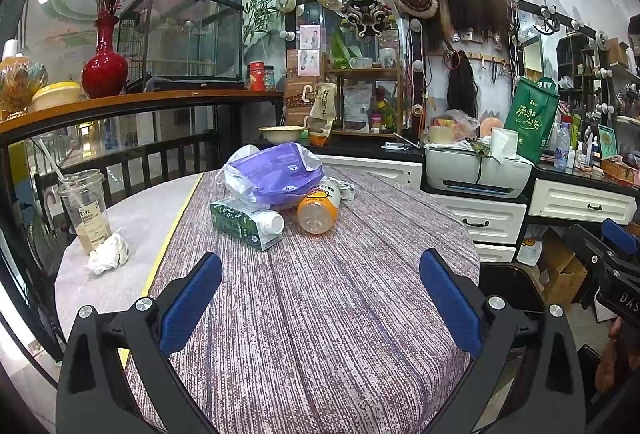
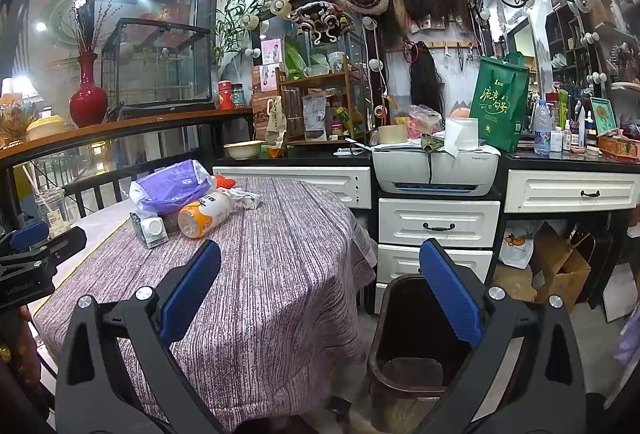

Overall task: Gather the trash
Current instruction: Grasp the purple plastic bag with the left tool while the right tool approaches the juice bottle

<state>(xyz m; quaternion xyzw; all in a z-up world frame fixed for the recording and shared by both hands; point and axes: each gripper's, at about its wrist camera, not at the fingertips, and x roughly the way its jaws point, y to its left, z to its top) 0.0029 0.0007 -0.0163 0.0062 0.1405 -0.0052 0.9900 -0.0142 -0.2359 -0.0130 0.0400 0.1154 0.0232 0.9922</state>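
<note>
- Over the near end of the worktop (image 1: 320, 314) my left tongs (image 1: 320, 298) hang with their blue pads spread wide and nothing between them — only striped purple cloth shows in the gap.
- My right tongs (image 2: 320, 294) are spread just as wide and carry nothing; their left pad sits over the cloth's right edge, their right pad over the dark bin (image 2: 412, 354) standing on the floor just beside the worktop.
- Toward the far end of the worktop the trash lies in one cluster: a purple plastic bag (image 1: 276, 174) on top, a green carton (image 1: 244, 222) with a white cap lying on its side at the left and touching the bag, and an orange bottle (image 1: 318, 212) lying on its side just right of the carton.
- A small crumpled white scrap (image 1: 346, 190) lies just behind the bottle.
- On the pale left part of the worktop, well apart from the cluster, a clear drink cup (image 1: 86, 210) with a straw stands upright, with a crumpled white tissue (image 1: 108, 254) right beside its base.
- Beyond the worktop, a white printer (image 2: 436, 170) sits on the white drawer unit (image 2: 438, 224) — a green tote bag (image 2: 500, 102) stands behind it.
</note>
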